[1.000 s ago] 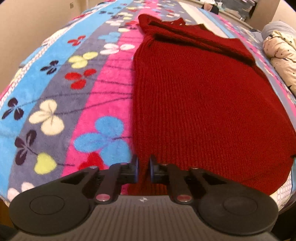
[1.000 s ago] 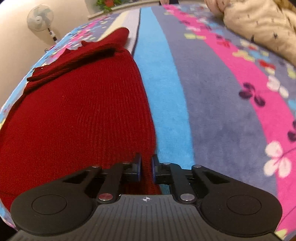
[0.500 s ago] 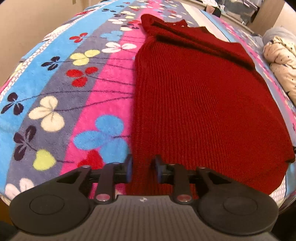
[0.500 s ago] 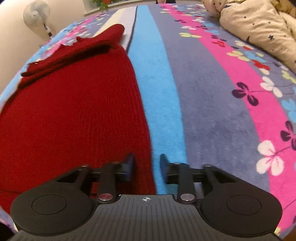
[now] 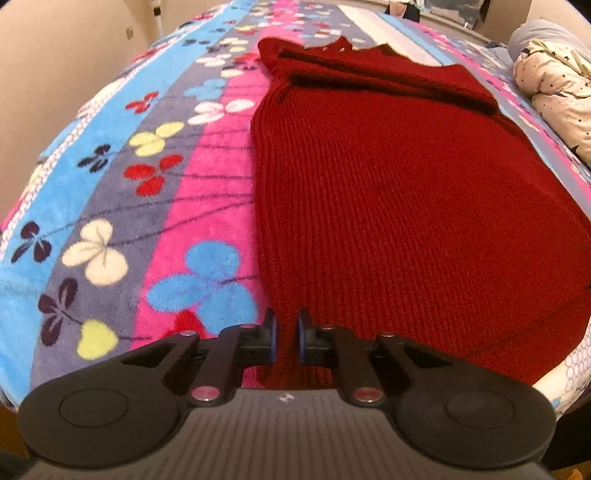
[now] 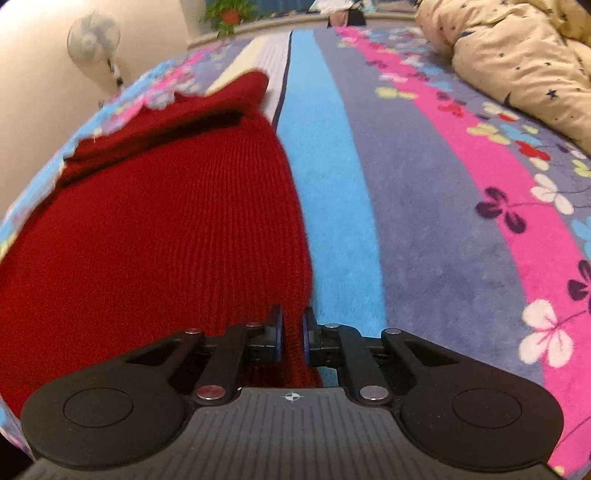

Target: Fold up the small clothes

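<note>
A dark red knitted sweater [image 5: 399, 192] lies flat on a striped flowered blanket [image 5: 122, 206], its sleeves folded across the far end. My left gripper [image 5: 287, 334] is shut on the sweater's near left hem corner, red knit pinched between the blue pads. In the right wrist view the same sweater [image 6: 159, 240] fills the left half. My right gripper [image 6: 291, 332] is shut on its near right hem corner, with a strip of knit running down between the fingers.
The blanket [image 6: 436, 206] spreads wide to the right of the sweater. A cream star-print duvet [image 6: 517, 62] is bunched at the far right, also the duvet [image 5: 554, 92] in the left view. A standing fan [image 6: 94, 37] and a plant [image 6: 227, 13] stand beyond the bed.
Both grippers were shut at the hem a second ago, opened half a second ago with the knit edge between the fingers, and have shut again on the hem corners.
</note>
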`<state>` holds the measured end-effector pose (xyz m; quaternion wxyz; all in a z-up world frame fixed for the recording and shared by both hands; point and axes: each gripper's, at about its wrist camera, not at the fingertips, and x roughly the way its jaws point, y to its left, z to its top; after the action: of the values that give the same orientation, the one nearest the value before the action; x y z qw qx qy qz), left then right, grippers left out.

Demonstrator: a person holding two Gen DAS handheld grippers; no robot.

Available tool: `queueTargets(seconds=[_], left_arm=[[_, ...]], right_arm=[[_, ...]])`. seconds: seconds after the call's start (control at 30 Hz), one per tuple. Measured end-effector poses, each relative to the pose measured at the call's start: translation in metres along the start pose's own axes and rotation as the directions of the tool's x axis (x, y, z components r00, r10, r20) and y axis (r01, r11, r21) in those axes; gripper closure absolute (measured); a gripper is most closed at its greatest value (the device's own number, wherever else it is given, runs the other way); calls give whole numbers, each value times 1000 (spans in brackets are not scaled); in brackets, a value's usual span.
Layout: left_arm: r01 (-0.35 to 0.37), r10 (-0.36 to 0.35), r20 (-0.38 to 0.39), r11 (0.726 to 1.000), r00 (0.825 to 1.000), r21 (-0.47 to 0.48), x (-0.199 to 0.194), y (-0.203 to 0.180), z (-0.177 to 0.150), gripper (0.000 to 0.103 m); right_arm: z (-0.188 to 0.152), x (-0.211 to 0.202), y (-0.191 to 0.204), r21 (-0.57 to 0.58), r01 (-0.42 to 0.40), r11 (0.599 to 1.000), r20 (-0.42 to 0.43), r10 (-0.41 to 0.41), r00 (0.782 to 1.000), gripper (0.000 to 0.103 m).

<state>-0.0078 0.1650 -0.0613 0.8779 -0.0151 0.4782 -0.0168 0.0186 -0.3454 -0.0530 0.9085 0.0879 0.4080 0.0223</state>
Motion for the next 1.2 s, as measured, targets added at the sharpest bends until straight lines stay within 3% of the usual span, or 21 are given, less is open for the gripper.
queueTargets(seconds=[0.17,0.37,0.47,0.67,0.77,0.87,0.97,1.1,1.2], left_arm=[[7,-9,82,1000,997,30,-31,-6,3,93],[13,-32,205,996,978,94,-93,-22,10,95],[25,-52,243,993,969,113,-126,-23,4,96],[127,-157,265,983,951,129,-204,-9,-34,97],[169,-202,279,976,939,135,-230,0,-44,97],[185,-208,281,977,937,104,-220,10,-24,97],[200,-214,281,977,936,78,-177,18,24,97],[163,-171,209,985,963,55,-87,20,87,96],[154,-154,126,988,980,16,-16,27,112,95]], right_arm=[[15,-37,-1,38,-73,997,88,70,994,94],[19,-85,7,43,-160,986,169,151,974,97],[6,-116,5,47,-204,978,191,192,963,98],[-41,-199,-8,112,-284,952,228,253,940,99],[-47,-224,-11,126,-293,948,238,257,937,99],[-26,-206,-19,142,-289,947,228,253,940,99],[14,-156,-29,156,-257,954,194,226,955,98],[63,-64,-41,193,-192,962,109,174,979,98],[74,-2,-46,194,-128,973,17,127,992,98]])
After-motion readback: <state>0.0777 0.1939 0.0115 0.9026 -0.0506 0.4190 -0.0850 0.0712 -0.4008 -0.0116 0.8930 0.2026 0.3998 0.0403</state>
